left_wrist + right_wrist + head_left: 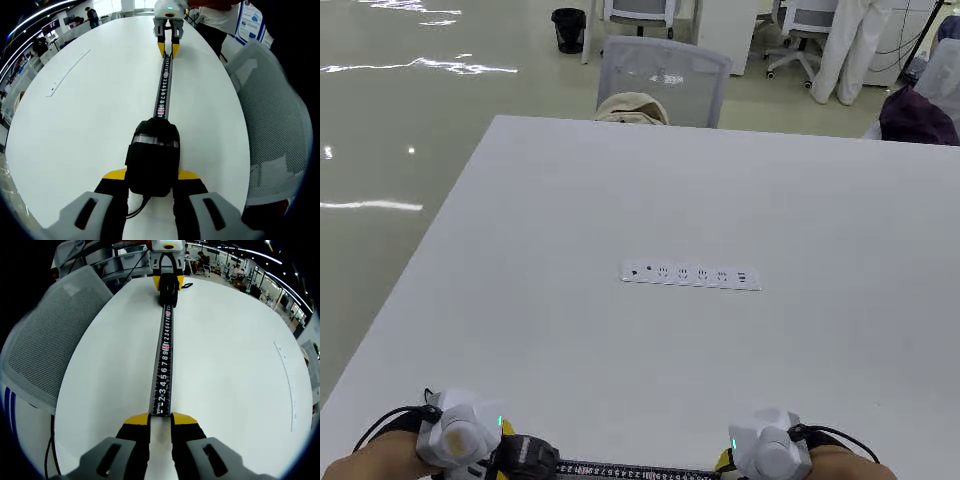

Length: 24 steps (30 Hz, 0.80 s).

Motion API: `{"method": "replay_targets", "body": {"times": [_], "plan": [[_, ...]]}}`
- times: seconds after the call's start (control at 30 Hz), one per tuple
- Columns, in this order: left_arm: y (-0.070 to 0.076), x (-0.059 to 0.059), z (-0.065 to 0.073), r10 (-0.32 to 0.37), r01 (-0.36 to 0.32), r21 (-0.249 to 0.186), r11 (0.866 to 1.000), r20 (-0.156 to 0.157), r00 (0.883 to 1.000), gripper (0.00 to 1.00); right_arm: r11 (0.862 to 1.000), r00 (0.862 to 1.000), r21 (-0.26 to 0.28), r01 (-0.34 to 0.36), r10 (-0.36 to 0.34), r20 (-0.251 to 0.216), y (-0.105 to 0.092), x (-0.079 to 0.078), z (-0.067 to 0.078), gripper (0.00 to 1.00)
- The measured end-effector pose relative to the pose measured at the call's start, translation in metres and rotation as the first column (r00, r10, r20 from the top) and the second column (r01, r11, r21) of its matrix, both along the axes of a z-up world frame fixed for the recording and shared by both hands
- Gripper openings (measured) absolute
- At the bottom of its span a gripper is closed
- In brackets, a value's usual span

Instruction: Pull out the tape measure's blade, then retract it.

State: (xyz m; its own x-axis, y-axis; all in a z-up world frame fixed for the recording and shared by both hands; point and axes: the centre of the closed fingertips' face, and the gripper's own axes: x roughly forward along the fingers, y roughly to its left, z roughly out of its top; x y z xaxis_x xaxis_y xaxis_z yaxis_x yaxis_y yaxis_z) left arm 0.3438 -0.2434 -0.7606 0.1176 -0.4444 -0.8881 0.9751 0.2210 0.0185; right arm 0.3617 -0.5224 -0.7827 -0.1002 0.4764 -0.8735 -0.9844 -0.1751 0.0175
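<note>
At the near edge of the wide white table [670, 190], my left gripper [152, 176] clamps the black plastic tape measure case [152, 152]. Its dark numbered metal blade [164, 355] lies flat on the tabletop, stretched rightward to my right gripper [160, 419], whose yellow-tipped jaws pinch the blade's end. A white power strip [690, 274] lies beyond.

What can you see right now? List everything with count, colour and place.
Table: one, white, under everything.
Tape measure case: one, black, in the left gripper.
Blade: one, black with white numerals, stretched along the table's near edge.
Power strip: one, white, mid-table.
Mesh chairs: two, grey, at the far and near edges.
Bin: one, black, floor beyond the table.
Left gripper: one, yellow fingers, shut on the case.
Right gripper: one, yellow fingers, shut on the blade's end.
</note>
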Motion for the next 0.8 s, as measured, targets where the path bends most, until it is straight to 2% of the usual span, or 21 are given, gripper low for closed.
{"method": "replay_targets", "body": {"times": [0.17,0.4,0.57,0.8], "plan": [[0.000,0.000,0.000,0.009,-0.009,-0.002,1.000,0.004,1.000,0.31,1.000,1.000,0.002,0.010,-0.010,0.005,-0.001,0.001,-0.001,0.15],[0.001,-0.003,0.000,0.037,-0.037,-0.008,0.999,-0.005,0.999,0.38,0.999,0.999,0.011,0.044,-0.044,-0.003,-0.002,-0.001,0.001,0.21],[0.006,-0.002,0.004,0.080,-0.080,-0.022,0.997,0.007,0.997,0.42,0.996,0.996,0.013,0.093,-0.093,-0.004,-0.004,0.000,0.001,0.28],[0.010,-0.001,0.010,0.154,-0.152,-0.057,0.987,0.021,0.988,0.49,0.983,0.984,0.058,0.177,-0.177,0.001,-0.004,0.001,0.009,0.35]]}}
